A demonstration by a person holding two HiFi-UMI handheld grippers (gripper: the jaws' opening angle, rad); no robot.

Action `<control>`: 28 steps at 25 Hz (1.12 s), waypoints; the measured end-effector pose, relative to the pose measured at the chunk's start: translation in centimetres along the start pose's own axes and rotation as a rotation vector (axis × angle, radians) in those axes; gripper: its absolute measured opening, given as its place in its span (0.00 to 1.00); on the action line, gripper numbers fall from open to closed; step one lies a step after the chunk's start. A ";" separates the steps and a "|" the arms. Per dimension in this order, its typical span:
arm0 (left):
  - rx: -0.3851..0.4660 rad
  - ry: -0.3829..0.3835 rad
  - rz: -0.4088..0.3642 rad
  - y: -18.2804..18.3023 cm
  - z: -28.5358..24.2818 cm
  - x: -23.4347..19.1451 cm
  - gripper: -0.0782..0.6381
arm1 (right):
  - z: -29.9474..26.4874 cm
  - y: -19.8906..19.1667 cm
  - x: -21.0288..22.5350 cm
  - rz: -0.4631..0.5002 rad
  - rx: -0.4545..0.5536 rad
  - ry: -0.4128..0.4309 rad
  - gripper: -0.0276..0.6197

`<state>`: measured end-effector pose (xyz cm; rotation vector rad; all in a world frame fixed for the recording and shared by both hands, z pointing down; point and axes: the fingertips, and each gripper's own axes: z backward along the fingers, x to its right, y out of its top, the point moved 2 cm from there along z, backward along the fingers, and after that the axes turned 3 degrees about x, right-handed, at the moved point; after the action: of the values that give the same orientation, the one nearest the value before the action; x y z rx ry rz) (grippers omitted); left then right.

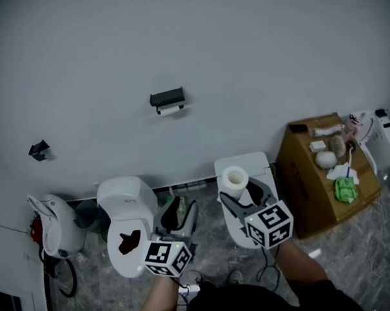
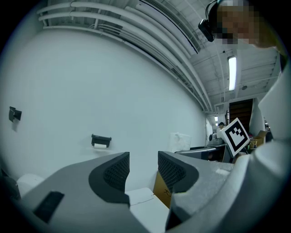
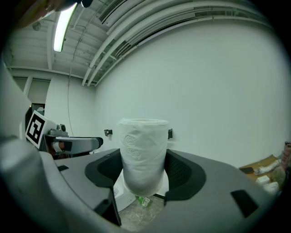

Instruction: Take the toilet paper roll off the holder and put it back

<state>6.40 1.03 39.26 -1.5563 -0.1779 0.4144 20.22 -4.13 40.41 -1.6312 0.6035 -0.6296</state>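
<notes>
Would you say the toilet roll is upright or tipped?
Upright: the toilet roll stands on end, hole upward, in the right gripper.

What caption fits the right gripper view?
Right tool gripping an upright toilet paper roll in front of a white wall.

A white, faintly embossed toilet paper roll is shown; the holder is black, the box brown, and a possible cloth green.

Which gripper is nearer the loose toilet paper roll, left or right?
Right. The right gripper is closed on the toilet paper roll, with a jaw against each side. The left gripper is off to the roll's left, not touching it, jaws apart and empty.
</notes>
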 end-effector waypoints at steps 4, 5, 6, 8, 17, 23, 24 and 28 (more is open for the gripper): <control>0.002 0.010 -0.003 0.0 0.6 0.3 0.37 | 0.3 0.0 -0.4 0.000 0.005 0.011 0.48; 0.003 0.014 -0.004 0.0 0.7 0.3 0.37 | 0.3 0.0 -0.5 0.000 0.005 0.015 0.48; 0.004 0.018 -0.005 0.1 0.8 0.3 0.37 | 0.3 0.1 -0.6 0.000 0.007 0.019 0.48; 0.007 0.026 -0.007 0.3 1.0 0.2 0.37 | 0.2 0.3 -0.8 0.000 0.010 0.028 0.48; 0.012 0.046 -0.012 0.4 1.4 -0.2 0.37 | -0.2 0.3 -1.0 0.002 0.012 0.045 0.48; 0.020 0.038 0.002 0.2 0.6 -2.6 0.37 | -2.4 -0.2 -1.1 -0.001 -0.009 0.028 0.48; 0.022 0.033 0.004 0.2 0.5 -3.2 0.37 | -2.9 -0.2 -1.2 0.000 -0.011 0.022 0.48; 0.031 0.009 0.026 0.1 0.2 -6.2 0.37 | -5.6 -0.3 -2.0 0.008 -0.020 -0.003 0.48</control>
<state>0.61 -1.05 40.04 -1.5305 -0.1444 0.4288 14.86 -6.66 41.25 -1.6471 0.6157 -0.6173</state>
